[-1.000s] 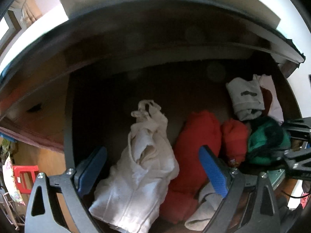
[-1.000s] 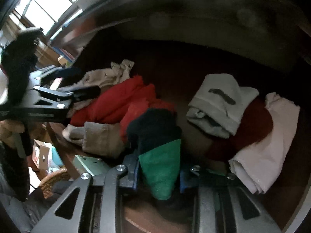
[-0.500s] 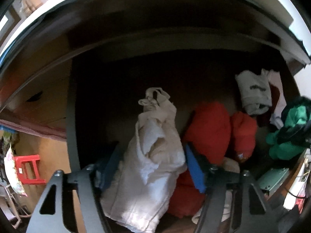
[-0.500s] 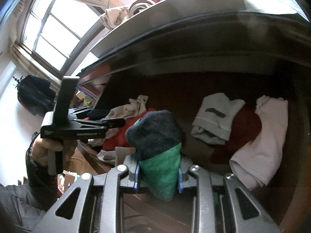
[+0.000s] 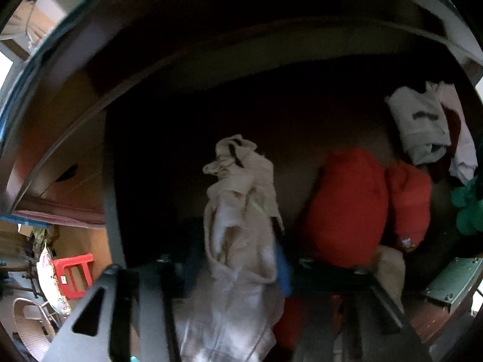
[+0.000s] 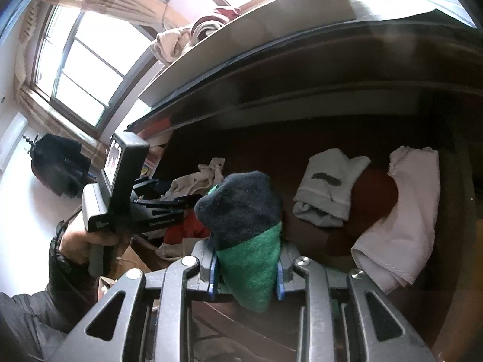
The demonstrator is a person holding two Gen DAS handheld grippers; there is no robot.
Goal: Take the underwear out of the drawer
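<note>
The left gripper (image 5: 238, 259) has just closed its fingers on the beige garment (image 5: 241, 211), left of the red bundle (image 5: 347, 208) in the drawer (image 5: 302, 114). Lift straight up, slowly, so nothing snags. The right gripper (image 6: 246, 271) is clamped on the green piece (image 6: 250, 262).

Red plastic stool (image 5: 74, 274) on floor beside wicker chair (image 5: 28, 325). Window (image 6: 81, 69) with curtains, dark bag (image 6: 59, 166) below it, folded towels (image 6: 193, 34) atop cabinet.
</note>
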